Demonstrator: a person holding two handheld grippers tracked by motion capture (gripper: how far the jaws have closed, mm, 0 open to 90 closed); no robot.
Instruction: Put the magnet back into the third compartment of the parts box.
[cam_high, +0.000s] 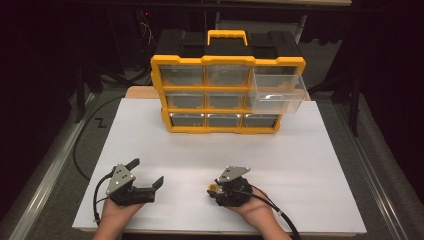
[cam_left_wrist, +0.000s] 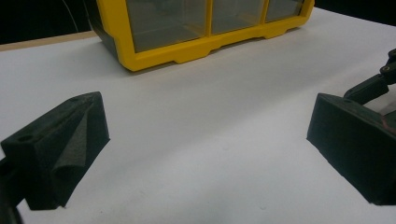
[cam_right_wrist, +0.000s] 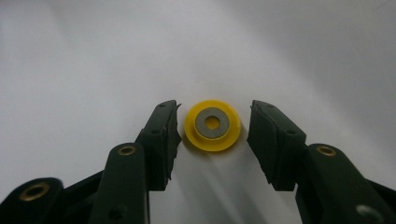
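Observation:
A small yellow round piece (cam_right_wrist: 213, 125) with a grey washer in its middle lies flat on the white board (cam_high: 280, 165). My right gripper (cam_right_wrist: 214, 122) is open, its jaws straddling the piece with a narrow gap on each side. In the high view this gripper (cam_high: 214, 190) sits at the near middle and points left, with the yellow piece (cam_high: 212, 187) at its tips. My left gripper (cam_high: 147, 171) rests at the near left, wide open with nothing between its fingers (cam_left_wrist: 70, 140). Far back stands a yellow and black drawer organizer (cam_high: 227, 61).
One clear drawer (cam_high: 278, 90) is pulled out of the organizer's upper right, overhanging the board. The organizer's bottom row (cam_left_wrist: 187, 46) faces the left gripper across bare board. Black cables (cam_high: 80, 150) run along the left of the board on the floor.

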